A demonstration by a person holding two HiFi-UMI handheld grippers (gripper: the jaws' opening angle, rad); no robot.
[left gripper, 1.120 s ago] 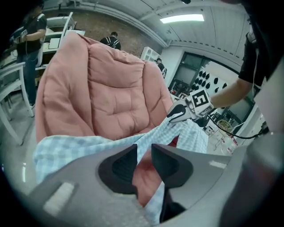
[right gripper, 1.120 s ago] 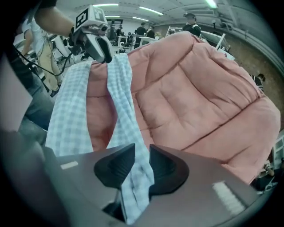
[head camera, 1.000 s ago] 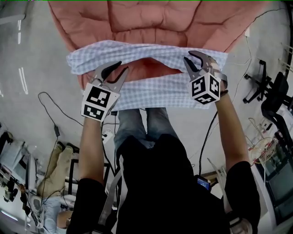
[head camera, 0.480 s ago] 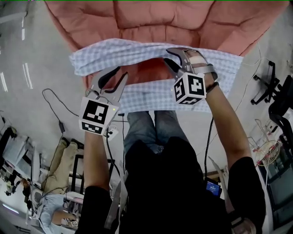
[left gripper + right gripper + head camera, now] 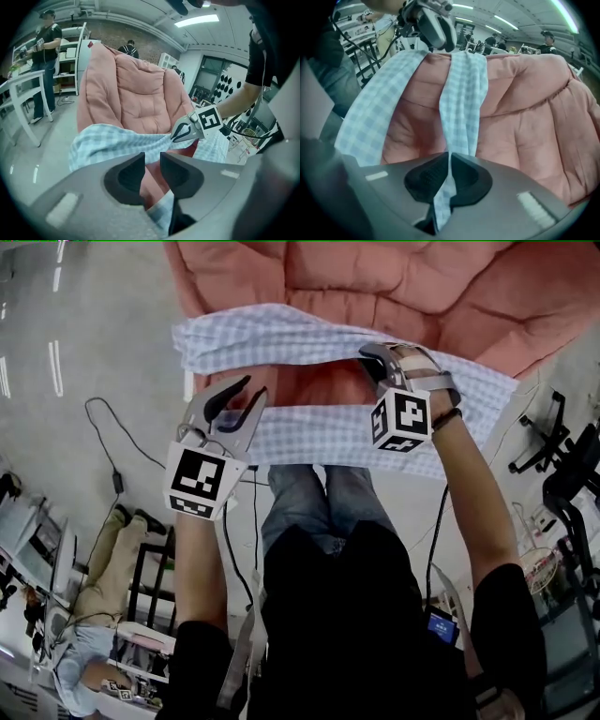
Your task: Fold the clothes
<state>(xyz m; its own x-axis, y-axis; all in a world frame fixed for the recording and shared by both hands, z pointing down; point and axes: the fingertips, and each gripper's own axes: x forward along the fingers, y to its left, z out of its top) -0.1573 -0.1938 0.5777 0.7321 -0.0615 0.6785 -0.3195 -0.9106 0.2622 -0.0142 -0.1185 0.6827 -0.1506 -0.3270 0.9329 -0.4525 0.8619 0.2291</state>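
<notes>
A blue-and-white checked garment lies draped across a big pink cushion, its lower band hanging over the front edge. My right gripper is shut on the upper band, and in the right gripper view the cloth runs straight into the pinched jaws of this gripper. My left gripper hovers over the garment's left part. Its jaws stand a narrow gap apart in the left gripper view, with nothing pressed between them. Checked cloth and the cushion show beyond.
Black cables trail on the grey floor at the left. An office chair base stands at the right. The person's legs are against the cushion's front. A white table and people stand in the background.
My right gripper has moved left along the upper band and closed on the cloth. The left gripper has kept its place and its gap.
</notes>
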